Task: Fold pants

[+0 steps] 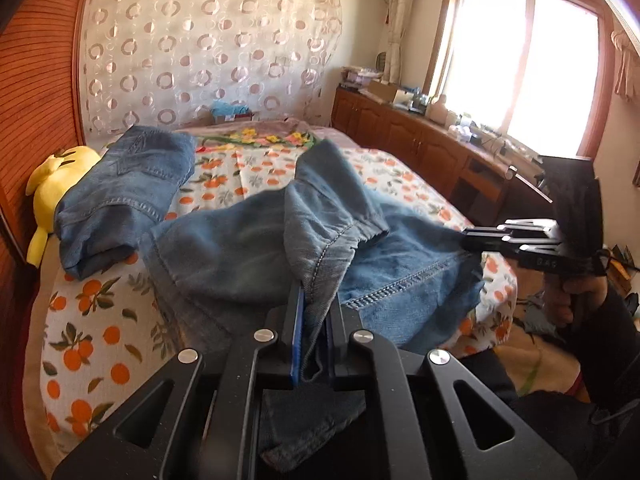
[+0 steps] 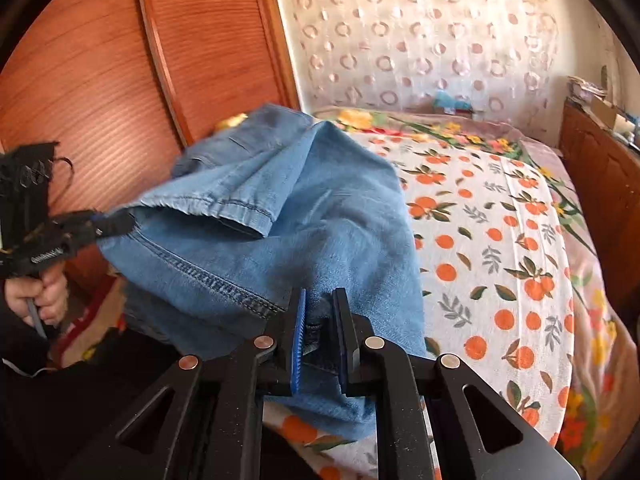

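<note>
- At the near edge of the bed (image 2: 500, 216): pants (image 1: 248, 248) bunched, hem partly over the side.
- Open orange-print sheet beyond them; wooden wall panel (image 2: 88, 92) close at left.
- Left tongs (image 1: 316, 320) clamped on denim fold.
- Right tongs (image 2: 320, 320) clamped on denim edge.
- Pants: light blue, creased, stitching visible.
- 1 folded jeans (image 1: 124, 196) beside yellow plush (image 1: 52, 188).

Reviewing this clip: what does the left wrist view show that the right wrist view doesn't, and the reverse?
Only the left wrist view shows the yellow plush toy, a second, folded pair of jeans beside it, and the bright window. Only the right wrist view shows the wooden wardrobe doors broadly. Both show the pants lifted over the orange-print bedsheet, with the left gripper and right gripper each shut on denim, and the circle-patterned curtain.
</note>
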A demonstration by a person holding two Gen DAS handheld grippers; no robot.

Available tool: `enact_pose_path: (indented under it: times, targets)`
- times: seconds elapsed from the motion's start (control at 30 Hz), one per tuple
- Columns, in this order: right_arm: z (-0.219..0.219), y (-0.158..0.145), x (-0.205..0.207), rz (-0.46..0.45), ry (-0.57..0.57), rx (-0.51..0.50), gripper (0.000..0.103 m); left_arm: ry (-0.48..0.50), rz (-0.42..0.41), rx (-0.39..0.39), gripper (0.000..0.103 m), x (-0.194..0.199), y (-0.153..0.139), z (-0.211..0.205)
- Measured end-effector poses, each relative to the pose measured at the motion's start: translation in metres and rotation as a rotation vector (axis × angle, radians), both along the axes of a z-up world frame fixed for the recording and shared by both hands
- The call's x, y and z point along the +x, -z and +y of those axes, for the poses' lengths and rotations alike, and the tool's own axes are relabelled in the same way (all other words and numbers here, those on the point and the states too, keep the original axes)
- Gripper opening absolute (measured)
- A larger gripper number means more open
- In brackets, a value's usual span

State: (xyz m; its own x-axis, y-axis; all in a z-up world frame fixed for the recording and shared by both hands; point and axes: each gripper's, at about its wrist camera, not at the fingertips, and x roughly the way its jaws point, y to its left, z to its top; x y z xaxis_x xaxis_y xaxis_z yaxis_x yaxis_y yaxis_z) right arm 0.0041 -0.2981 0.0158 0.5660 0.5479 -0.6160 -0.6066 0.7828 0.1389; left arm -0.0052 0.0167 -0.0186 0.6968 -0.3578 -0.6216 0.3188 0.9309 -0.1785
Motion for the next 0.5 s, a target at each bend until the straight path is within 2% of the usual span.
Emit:
enact_pose_path:
  times: [0.17,0.3,0.5]
  targets:
    - [0.009,0.019,-0.002,0.035,-0.036,-0.064,0.013,-0.029,0.069,0.056,0.011,0.003,0.028,0.001]
    - [0.008,0.02,0.007,0.053,-0.009,-0.058,0.014,-0.057,0.074,0.084,0.014,0.005,0.034,0.002]
    - [0.005,0.012,0.001,0.018,0.06,-0.069,0.031,-0.092,0.033,0.09,0.041,0.005,0.019,0.011]
